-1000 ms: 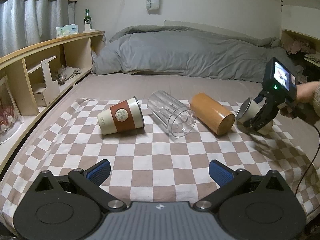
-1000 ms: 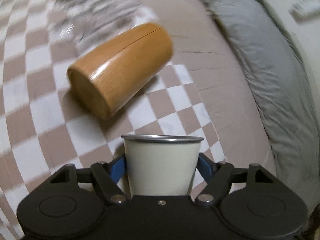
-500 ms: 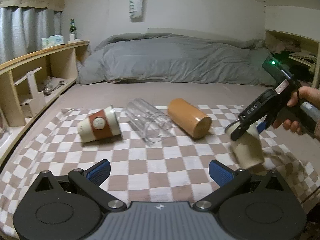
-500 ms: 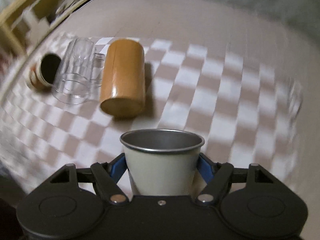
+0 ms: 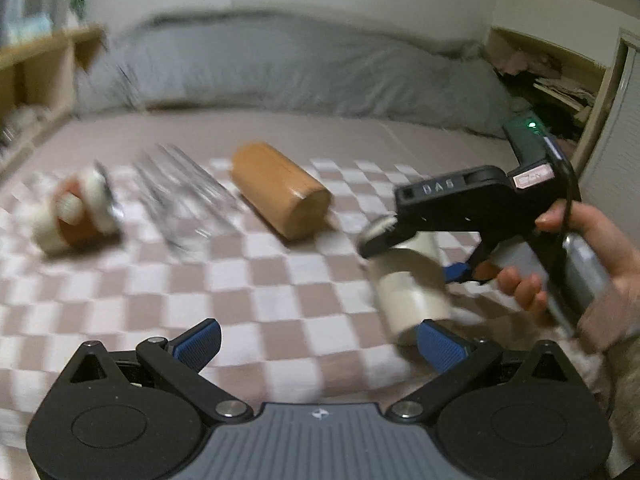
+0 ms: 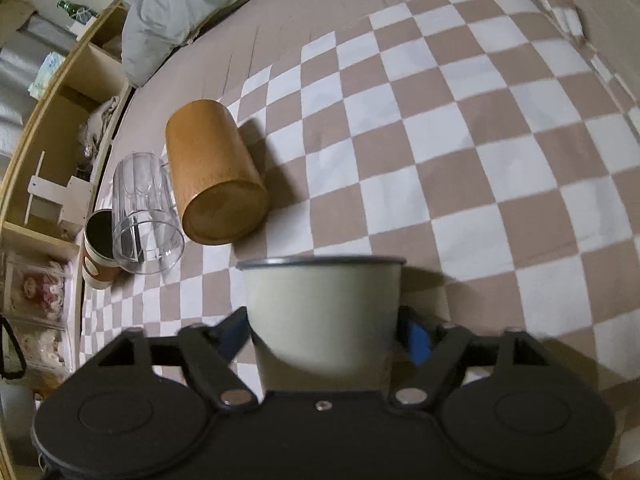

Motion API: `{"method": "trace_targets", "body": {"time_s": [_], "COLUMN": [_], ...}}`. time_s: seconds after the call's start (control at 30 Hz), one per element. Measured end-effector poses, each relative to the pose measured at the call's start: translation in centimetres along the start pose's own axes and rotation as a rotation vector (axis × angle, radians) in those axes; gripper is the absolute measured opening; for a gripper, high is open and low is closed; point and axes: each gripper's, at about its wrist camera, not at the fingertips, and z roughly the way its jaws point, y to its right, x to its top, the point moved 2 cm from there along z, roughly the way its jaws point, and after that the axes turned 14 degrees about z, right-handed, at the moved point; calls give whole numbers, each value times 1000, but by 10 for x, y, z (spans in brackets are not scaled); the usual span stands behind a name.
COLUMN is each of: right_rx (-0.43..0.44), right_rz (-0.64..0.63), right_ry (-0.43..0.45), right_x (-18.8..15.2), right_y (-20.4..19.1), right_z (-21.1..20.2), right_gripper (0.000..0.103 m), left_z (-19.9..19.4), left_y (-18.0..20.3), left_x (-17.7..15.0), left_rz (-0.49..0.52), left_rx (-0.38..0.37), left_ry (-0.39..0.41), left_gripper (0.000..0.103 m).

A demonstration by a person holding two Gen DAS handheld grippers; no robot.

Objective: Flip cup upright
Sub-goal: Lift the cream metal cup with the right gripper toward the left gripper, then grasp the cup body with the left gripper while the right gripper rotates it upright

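My right gripper [image 6: 324, 332] is shut on a cream metal cup [image 6: 322, 316] with a steel rim. In the left wrist view this cup [image 5: 412, 292] hangs near upright, rim up, just above the checkered cloth [image 5: 280, 280], held by the right gripper [image 5: 436, 264]. My left gripper [image 5: 316, 340] is open and empty, low over the cloth's near edge. A wooden cup [image 5: 280, 192], a clear glass [image 5: 184, 196] and a cream cup with a brown sleeve [image 5: 76, 216] lie on their sides in a row.
A grey duvet [image 5: 300, 68] is piled at the back of the bed. Wooden shelves [image 6: 60, 128] run along the left side. The cloth's right part [image 6: 500, 140] is bare.
My right gripper has swung the cream cup from tilted to near upright and brought it lower and closer to the left gripper. The left view has shifted left to right and is blurred.
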Motion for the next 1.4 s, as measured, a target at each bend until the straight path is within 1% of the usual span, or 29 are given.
{"method": "trace_targets", "body": {"time_s": [0.1, 0.17, 0.37, 0.43, 0.53, 0.6, 0.63, 0.73, 0.77, 0.83, 0.93, 1.0, 1.07, 1.17, 1.23, 1.33, 1.4], "right_rx": [52, 74, 123, 150, 189, 202, 196, 163, 151, 143, 171, 209, 225, 221, 201, 158, 128], "right_rz": [1, -4, -10, 2, 20, 14, 1, -45, -54, -56, -39, -29, -48, -132, -195, -291, -357], "right_ry": [2, 17, 50, 49, 40, 35, 32, 37, 35, 31, 32, 58, 109, 221, 282, 342, 364], "right_x": [0, 2, 8, 10, 16, 19, 20, 22, 23, 23, 22, 21, 20, 14, 9, -3, -12], "right_y": [4, 5, 15, 21, 26, 24, 22, 16, 16, 17, 21, 23, 23, 17, 12, 8, 6], "right_z": [-5, -9, -23, -27, -31, -32, -31, -25, -22, -16, -14, -21, -34, -60, -75, -90, -95], "right_gripper": [89, 90, 90, 90, 89, 86, 85, 81, 79, 79, 78, 77, 76, 76, 76, 72, 68], "left_z": [23, 37, 74, 83, 96, 104, 107, 115, 115, 113, 110, 106, 104, 103, 103, 109, 119], "left_y": [3, 8, 21, 24, 29, 34, 37, 42, 42, 42, 41, 40, 41, 50, 60, 69, 71], "left_x": [11, 18, 46, 53, 59, 59, 58, 52, 50, 49, 48, 50, 53, 55, 54, 50, 45], "left_rz": [-49, -61, -93, -88, -56, -34, -27, 5, 8, 6, 30, 33, 47, 100, 147, 201, 207], "left_rx": [-89, -121, -147, -139, -133, -143, -149, -158, -171, -202, -196, -209, -227, -233, -219, -183, -156], "left_ry": [-35, -44, -53, -58, -94, -144, -165, -207, -206, -195, -169, -129, -72, 25, 78, 123, 130], "left_gripper": [102, 98, 93, 90, 88, 87, 87, 81, 76, 68, 67, 66, 65, 65, 65, 65, 65]}}
